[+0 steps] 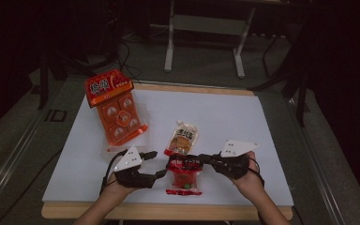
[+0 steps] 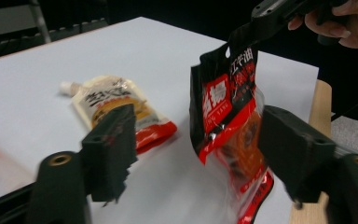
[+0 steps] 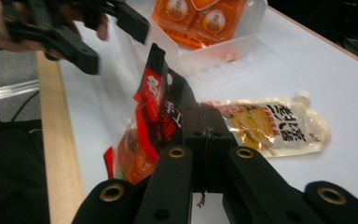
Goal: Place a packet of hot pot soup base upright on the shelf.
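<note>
A red and black snack bag (image 1: 183, 176) with orange contents hangs just above the front of the white table (image 1: 225, 117). My right gripper (image 1: 180, 161) is shut on its top edge, and in the right gripper view the closed jaws (image 3: 205, 121) pinch the black top of the bag (image 3: 156, 107). My left gripper (image 1: 157, 164) is just left of the bag, jaws apart. In the left gripper view the bag (image 2: 228, 107) hangs between the open jaws (image 2: 198, 126), close to the right one, with a wide gap to the left one.
A pale spouted pouch (image 1: 183, 137) lies flat mid-table behind the bag. An orange multi-cup pack (image 1: 117, 110) in a clear tray sits at the back left. The table's wooden front edge (image 1: 168, 211) runs below both hands. Table legs and cables stand beyond the far edge.
</note>
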The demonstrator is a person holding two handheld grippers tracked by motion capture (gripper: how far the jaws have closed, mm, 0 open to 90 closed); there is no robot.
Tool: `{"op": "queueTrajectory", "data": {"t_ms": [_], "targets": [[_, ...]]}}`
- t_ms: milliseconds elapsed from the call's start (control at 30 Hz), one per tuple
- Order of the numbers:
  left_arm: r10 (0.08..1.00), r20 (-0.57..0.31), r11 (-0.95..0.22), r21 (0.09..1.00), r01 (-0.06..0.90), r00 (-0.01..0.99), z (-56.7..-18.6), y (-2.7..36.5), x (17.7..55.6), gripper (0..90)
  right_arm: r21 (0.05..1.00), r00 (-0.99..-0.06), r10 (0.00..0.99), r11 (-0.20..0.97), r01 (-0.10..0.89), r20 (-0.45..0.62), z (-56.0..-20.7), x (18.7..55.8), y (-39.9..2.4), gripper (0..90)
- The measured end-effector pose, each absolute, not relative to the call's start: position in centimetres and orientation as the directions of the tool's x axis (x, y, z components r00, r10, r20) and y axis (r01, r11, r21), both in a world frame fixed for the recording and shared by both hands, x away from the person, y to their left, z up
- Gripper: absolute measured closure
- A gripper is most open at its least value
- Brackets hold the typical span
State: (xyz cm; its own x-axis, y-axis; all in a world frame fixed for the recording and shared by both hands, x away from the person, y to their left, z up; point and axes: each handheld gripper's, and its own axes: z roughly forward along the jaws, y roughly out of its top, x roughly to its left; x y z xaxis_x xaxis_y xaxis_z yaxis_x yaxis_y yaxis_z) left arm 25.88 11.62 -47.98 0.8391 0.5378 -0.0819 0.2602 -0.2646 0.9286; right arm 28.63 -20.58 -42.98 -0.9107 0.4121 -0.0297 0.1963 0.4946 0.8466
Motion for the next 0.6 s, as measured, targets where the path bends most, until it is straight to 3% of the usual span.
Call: {"op": "queueTrajectory", "data": {"t_ms": [333, 600], "targets": [[0.483, -0.108, -0.276, 0.923, 0.268, 0.869, -47.9, 10.0, 26.7, 48.2, 0.857, -0.919, 0.391, 0.486, 0.172, -0.037, -42.5, 27.8, -20.4, 90.0], [0.467, -0.078, -0.302, 0.922, 0.242, 0.881, -48.0, 9.8, 27.1, 74.7, 0.859, -0.922, 0.387, 0.483, 0.170, -0.035, -42.4, 27.5, -20.3, 90.0]]}}
